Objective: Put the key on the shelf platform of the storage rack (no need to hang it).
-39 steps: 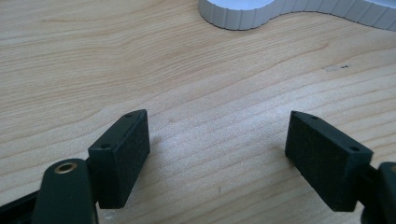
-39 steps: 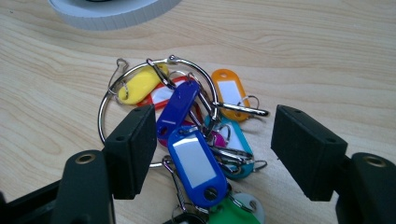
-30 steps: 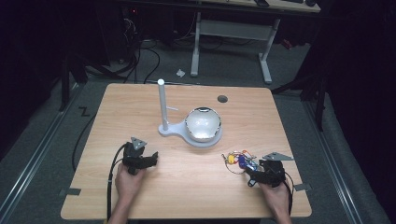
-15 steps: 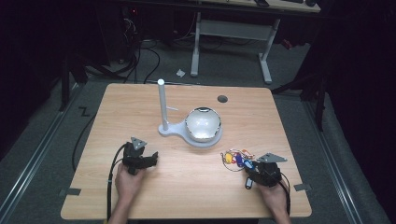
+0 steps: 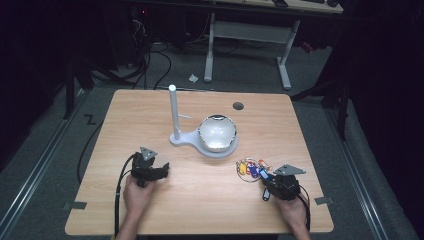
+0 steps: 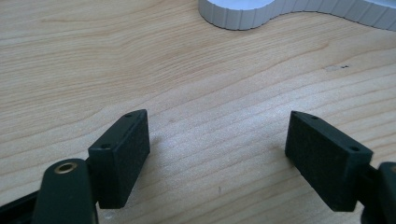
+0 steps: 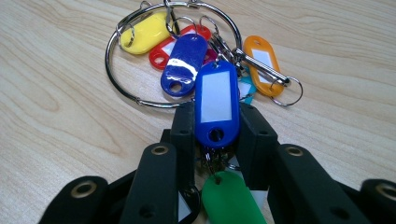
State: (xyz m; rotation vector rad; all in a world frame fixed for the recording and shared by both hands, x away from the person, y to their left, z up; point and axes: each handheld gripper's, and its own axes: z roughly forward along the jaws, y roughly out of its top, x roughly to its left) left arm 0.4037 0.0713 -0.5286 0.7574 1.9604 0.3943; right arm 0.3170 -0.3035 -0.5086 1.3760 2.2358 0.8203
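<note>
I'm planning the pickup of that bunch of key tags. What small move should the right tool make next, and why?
Probably a short, slow lift. The right tool has just been closing, and its jaws now flank the blue tag on both sides, seemingly gripping it. The big ring and other tags lie flat on the table, so raising gently would test the hold.

1. The table [image 5: 150,115] has a pale wood-grain top with a smooth, matt finish.
2. The large key ring [image 7: 122,88] is bright polished metal, as are the small split rings.
3. The key tags, among them the blue tag [image 7: 216,100] and the yellow tag [image 7: 142,31], are glossy plastic; the blue one carries a white paper-like label.
4. The jaws of the right gripper [image 7: 215,135] and the left gripper [image 6: 217,154] are matt black with finely rough pads.
5. The white stand [image 5: 182,139] looks like matt ribbed plastic.
6. The dome [image 5: 217,132] on it is mirror-glossy.
</note>
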